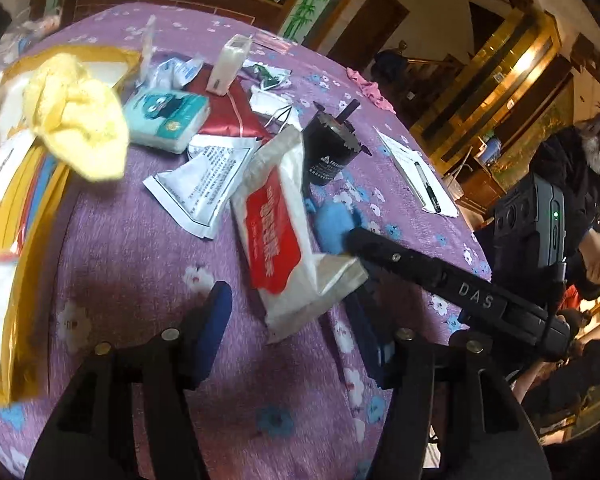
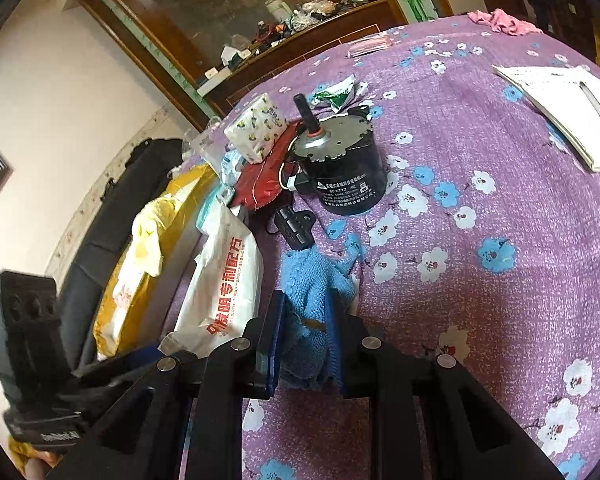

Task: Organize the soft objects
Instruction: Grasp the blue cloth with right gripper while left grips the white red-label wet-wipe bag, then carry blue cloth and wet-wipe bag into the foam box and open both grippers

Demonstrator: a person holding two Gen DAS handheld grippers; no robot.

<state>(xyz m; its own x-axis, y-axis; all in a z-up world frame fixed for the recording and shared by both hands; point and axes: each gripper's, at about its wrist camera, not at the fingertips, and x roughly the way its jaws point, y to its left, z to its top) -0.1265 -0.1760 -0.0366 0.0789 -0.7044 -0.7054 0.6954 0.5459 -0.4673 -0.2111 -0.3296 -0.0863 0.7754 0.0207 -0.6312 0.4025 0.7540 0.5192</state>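
My right gripper (image 2: 305, 320) is shut on a blue terry cloth (image 2: 308, 276) that rests bunched on the purple flowered tablecloth (image 2: 480, 208). The left wrist view shows the same cloth (image 1: 332, 222) at the tip of my right gripper (image 1: 354, 240). My left gripper (image 1: 288, 304) is open, and its pads press on nothing. The lower end of a white and red bag (image 1: 274, 236) lies just at its fingertips. A yellow cloth (image 1: 78, 116) sits crumpled over the gold box (image 1: 24, 300) at the left.
A black motor (image 1: 332, 152) stands behind the bag. Tissue packs (image 1: 166, 120), foil packets and a red pouch (image 1: 228, 116) crowd the table's left. A notebook with a pen (image 1: 416, 168) and a pink cloth (image 1: 370, 88) lie further right. A person (image 1: 580, 184) stands past the table's edge.
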